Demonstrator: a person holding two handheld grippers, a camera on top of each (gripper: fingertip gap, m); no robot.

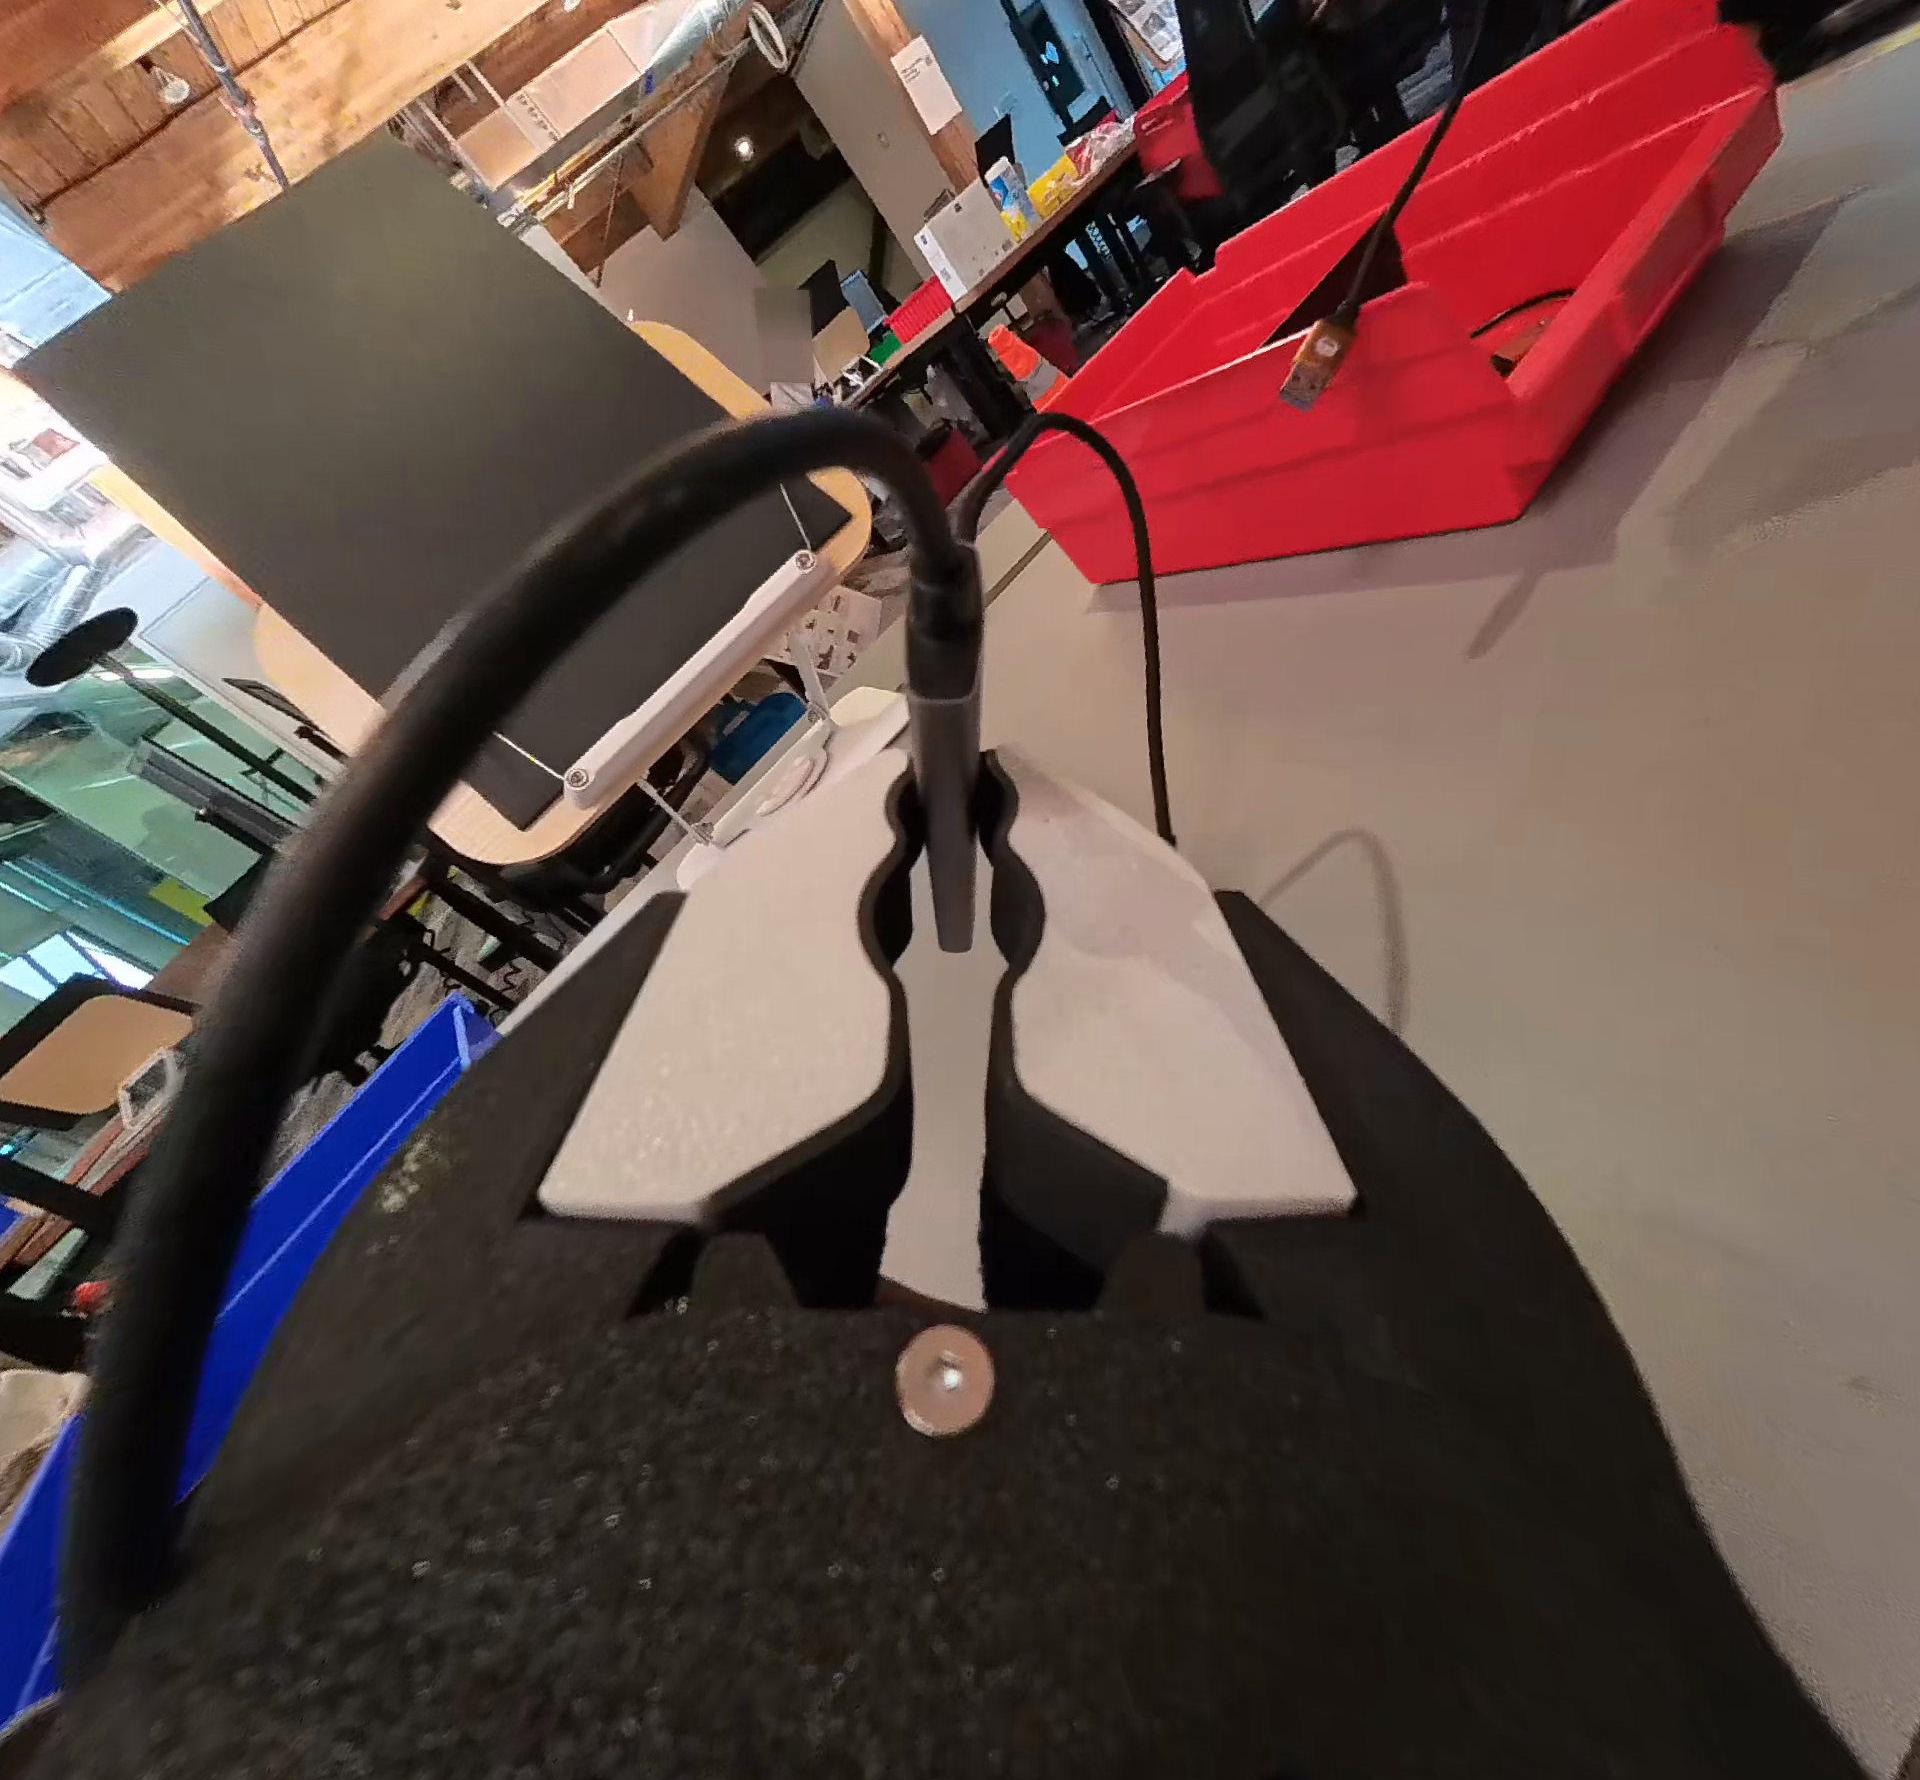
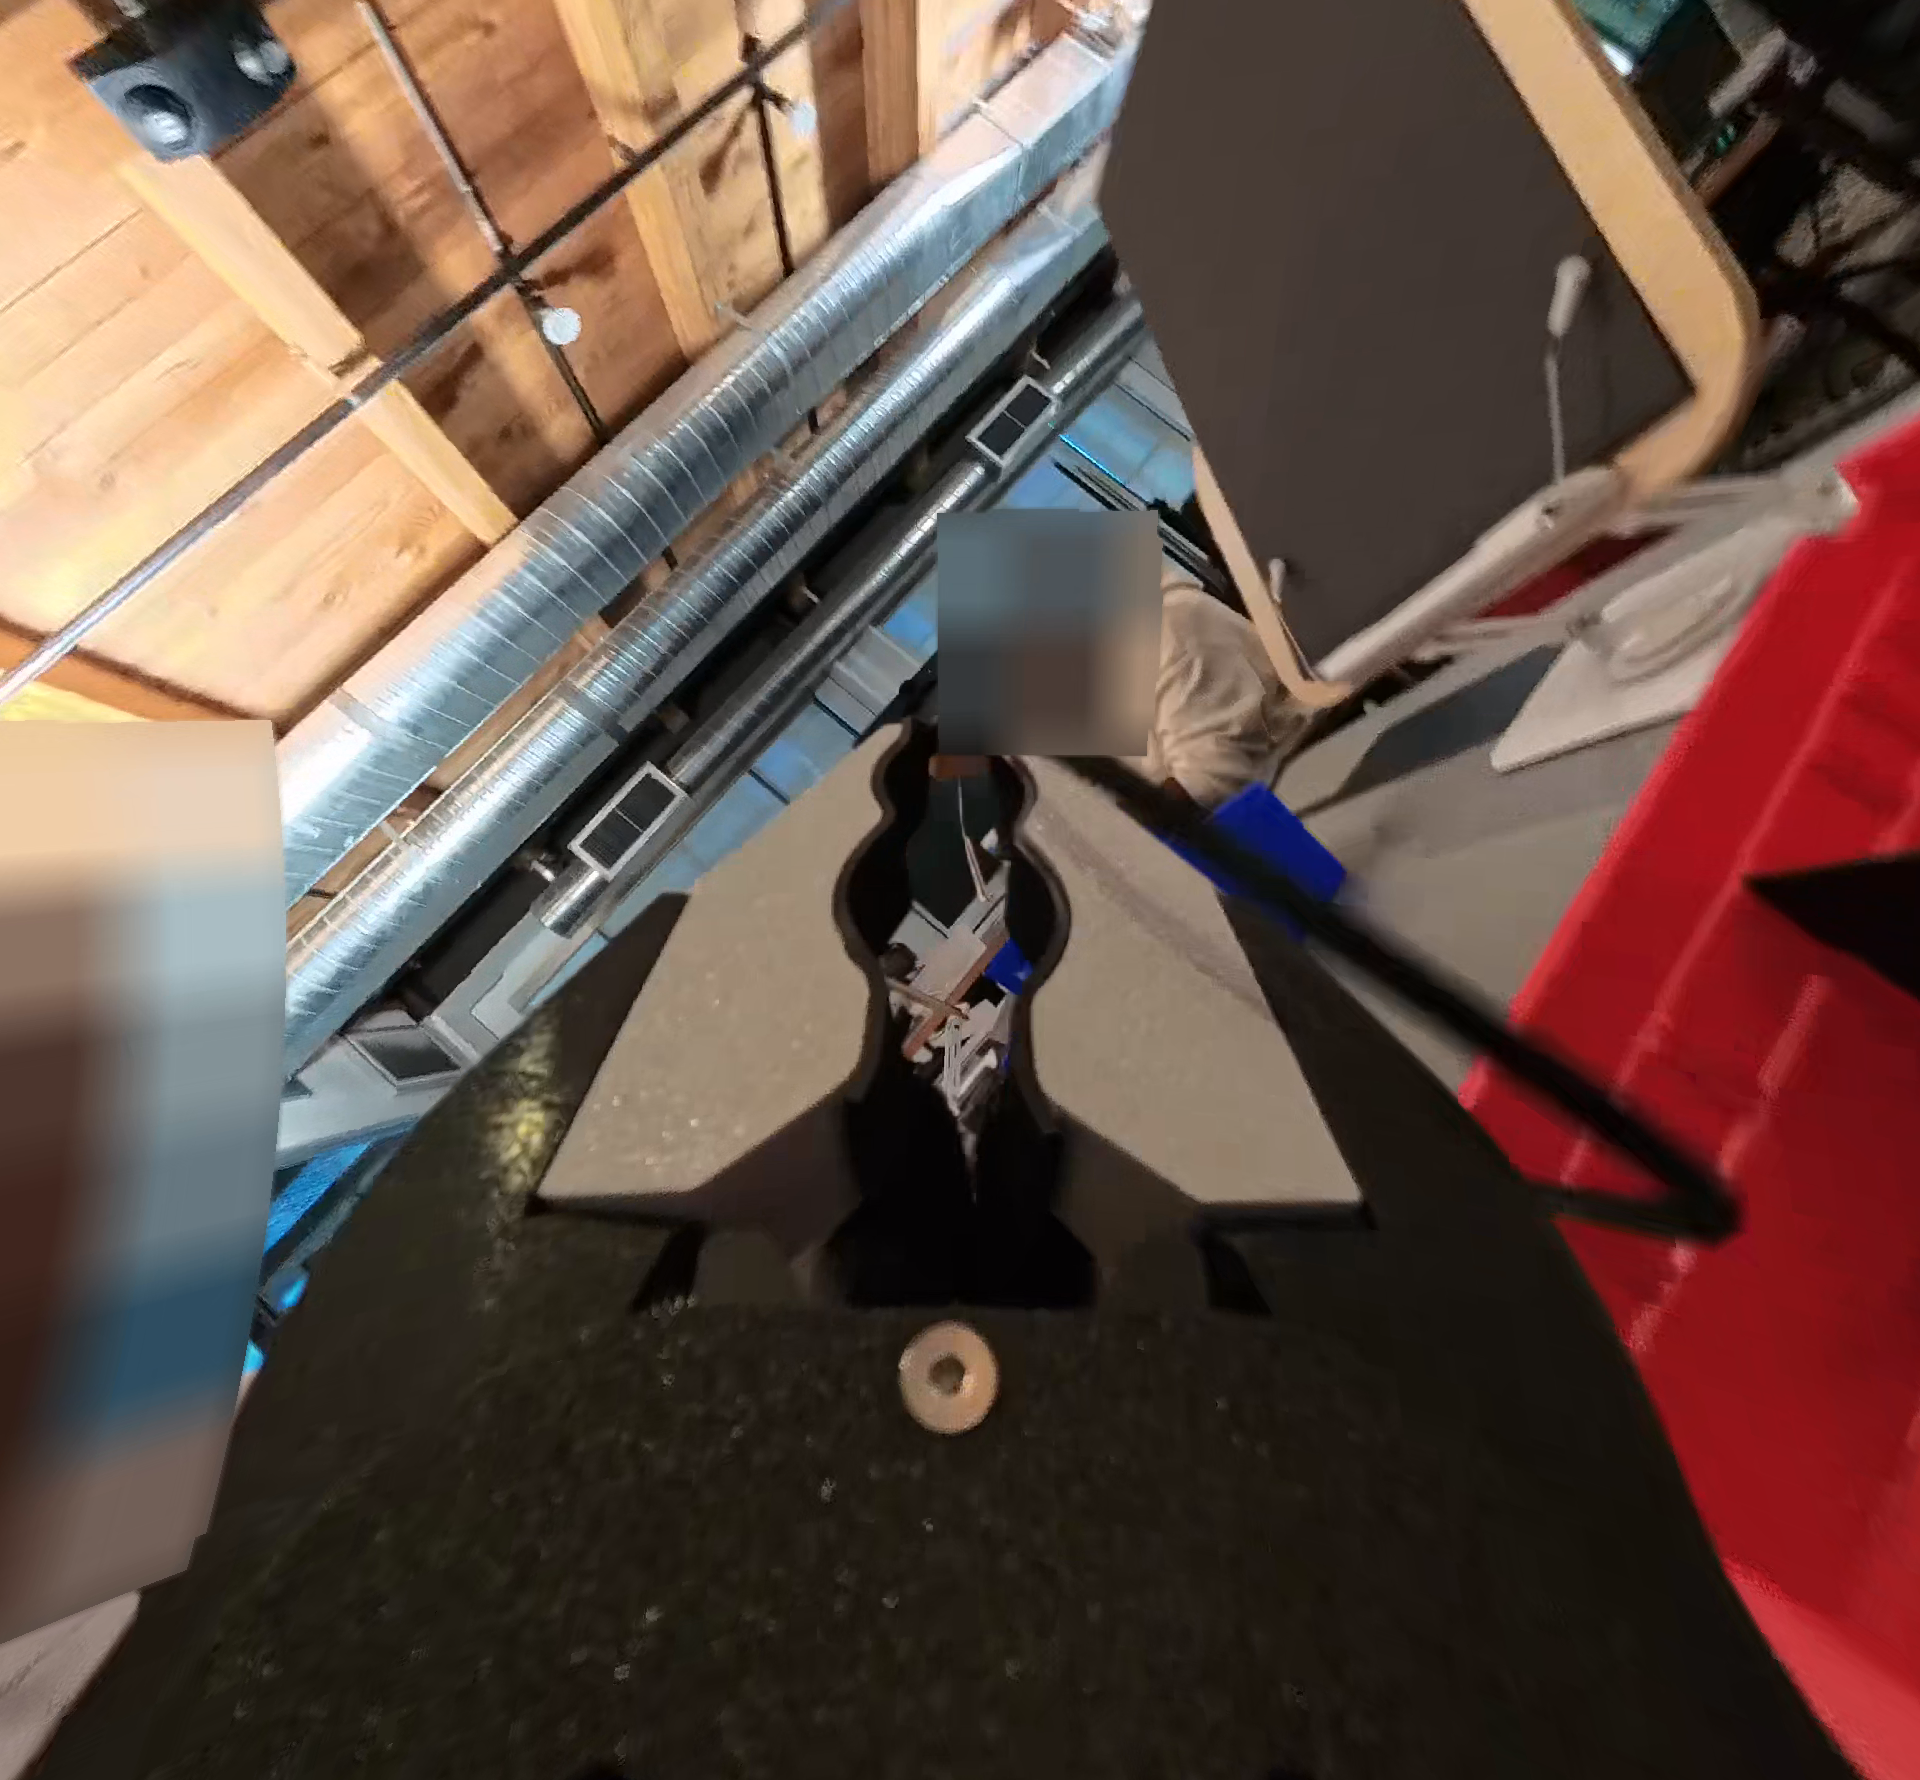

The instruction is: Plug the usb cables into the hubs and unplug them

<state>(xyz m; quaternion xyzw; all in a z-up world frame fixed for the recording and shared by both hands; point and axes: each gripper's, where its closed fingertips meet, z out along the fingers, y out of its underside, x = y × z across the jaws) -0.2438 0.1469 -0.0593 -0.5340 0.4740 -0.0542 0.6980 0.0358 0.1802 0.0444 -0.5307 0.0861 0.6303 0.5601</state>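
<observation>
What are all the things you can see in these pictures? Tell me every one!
Slim dark grey hub: one, clamped between the left gripper's fingers.
Thick black cable: one, arching off the hub's top.
Thin black cable with an orange-brown plug: one, dangling above the red bin.
Red plastic bin: one, on the table's far side.
Grey table: one, underneath everything.
Blue plastic bin: one, lower left.
Dark board with a pale wooden edge: one, standing behind the table.
Left gripper: black with white fingers, shut on the hub.
Right gripper: black, pointing at the ceiling, grip hidden.
</observation>
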